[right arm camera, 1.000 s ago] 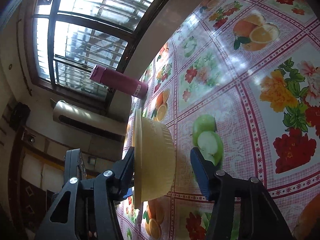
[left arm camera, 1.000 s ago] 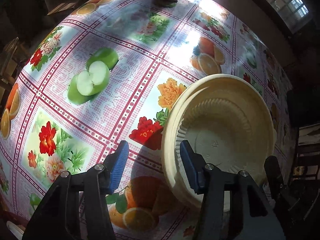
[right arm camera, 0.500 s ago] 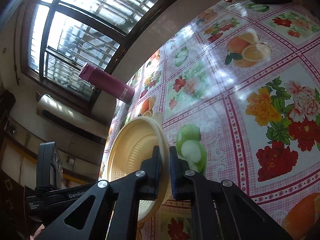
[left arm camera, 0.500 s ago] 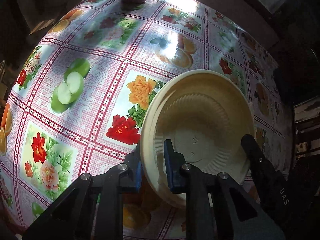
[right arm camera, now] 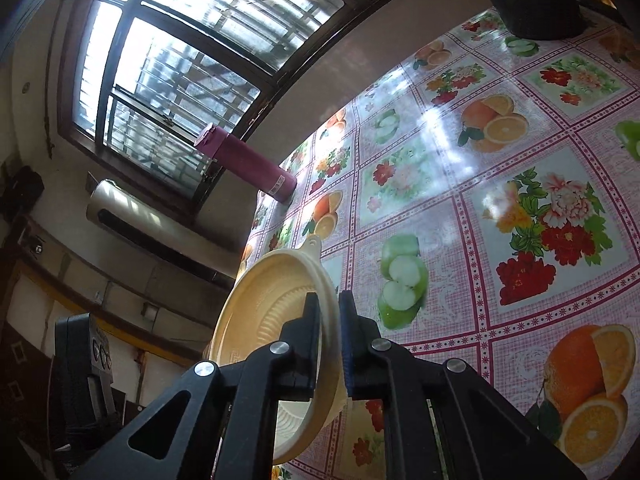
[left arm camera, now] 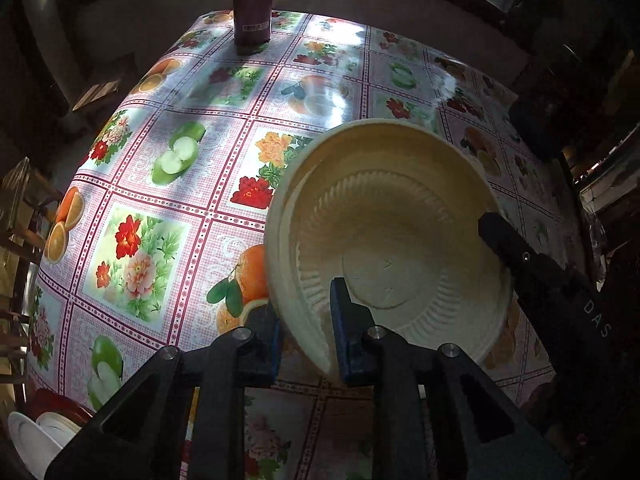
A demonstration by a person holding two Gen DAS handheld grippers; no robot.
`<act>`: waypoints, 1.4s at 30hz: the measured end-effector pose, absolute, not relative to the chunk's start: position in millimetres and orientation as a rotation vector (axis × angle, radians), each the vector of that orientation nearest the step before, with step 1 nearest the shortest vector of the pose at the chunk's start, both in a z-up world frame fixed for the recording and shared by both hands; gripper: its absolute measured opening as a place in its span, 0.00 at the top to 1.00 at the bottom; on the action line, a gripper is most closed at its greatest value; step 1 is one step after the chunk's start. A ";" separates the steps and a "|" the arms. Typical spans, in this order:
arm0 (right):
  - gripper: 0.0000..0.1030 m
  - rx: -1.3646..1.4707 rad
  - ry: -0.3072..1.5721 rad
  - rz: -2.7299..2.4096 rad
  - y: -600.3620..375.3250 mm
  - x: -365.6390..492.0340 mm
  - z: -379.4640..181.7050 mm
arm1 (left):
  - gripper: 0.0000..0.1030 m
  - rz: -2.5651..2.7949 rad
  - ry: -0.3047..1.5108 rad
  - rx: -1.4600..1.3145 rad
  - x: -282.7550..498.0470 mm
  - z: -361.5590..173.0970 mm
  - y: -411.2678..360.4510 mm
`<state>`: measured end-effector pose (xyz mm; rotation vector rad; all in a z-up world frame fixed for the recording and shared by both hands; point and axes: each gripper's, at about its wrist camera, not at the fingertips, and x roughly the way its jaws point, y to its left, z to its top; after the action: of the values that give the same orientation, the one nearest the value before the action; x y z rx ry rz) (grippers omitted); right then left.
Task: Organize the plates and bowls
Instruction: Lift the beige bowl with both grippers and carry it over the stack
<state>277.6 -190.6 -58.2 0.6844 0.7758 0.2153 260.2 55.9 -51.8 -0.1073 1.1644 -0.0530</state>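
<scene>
Left wrist view:
- Bottom-left corner: white plates (left arm camera: 32, 440) next to something red (left arm camera: 60, 404), at the table edge. Mostly cut off.
- Table (left arm camera: 180, 220) has a glossy fruit-and-flower cloth.
- Maroon bottle (left arm camera: 253, 8) stands upright at the far edge, well apart from everything else.
- Left gripper (left arm camera: 306, 328): near rim of the cream bowl (left arm camera: 400, 208) sits between the jaws, one pad outside the wall and one inside. The jaws are opening a touch, but the pads look pressed on the rim, so it is gripping the bowl.
- The bowl is tilted with its inside facing the camera, over the printed orange and flower squares. Can't tell if its lower edge touches the cloth.
- A black finger (left arm camera: 508, 240) marked DAS crosses the bowl's right rim.

Right wrist view:
- Far left: a black device (right arm camera: 84, 360), low in the frame.
- Pale wall unit (right arm camera: 132, 216) under a barred window (right arm camera: 180, 40).
- Same bottle on the table's far edge.
- Bowl seen nearly edge-on, with a small tab on its upper rim.
- Right gripper (right arm camera: 329, 308) is clamped on the bowl's rim, one pad on each side of the wall.
- To the right, bare cloth with apple, flower and orange prints.
- A dark object (right arm camera: 528, 0) sits at the far top corner.
</scene>
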 end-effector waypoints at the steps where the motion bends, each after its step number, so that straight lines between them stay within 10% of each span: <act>1: 0.91 0.687 0.768 0.220 -192.7 266.2 -55.4 | 0.81 -0.063 1.154 -0.094 251.0 -49.9 53.1; 17: 0.91 0.559 0.693 0.228 -192.7 100.4 -14.7 | 0.78 -0.159 0.955 -0.009 102.2 -37.5 35.4; 42: 0.90 0.341 0.783 0.551 44.4 74.6 -12.8 | 0.75 0.175 0.731 0.029 10.2 7.9 227.2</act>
<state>74.6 44.4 -12.8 0.3409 0.7827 0.5513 10.2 227.2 7.9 0.0285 0.7314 0.1750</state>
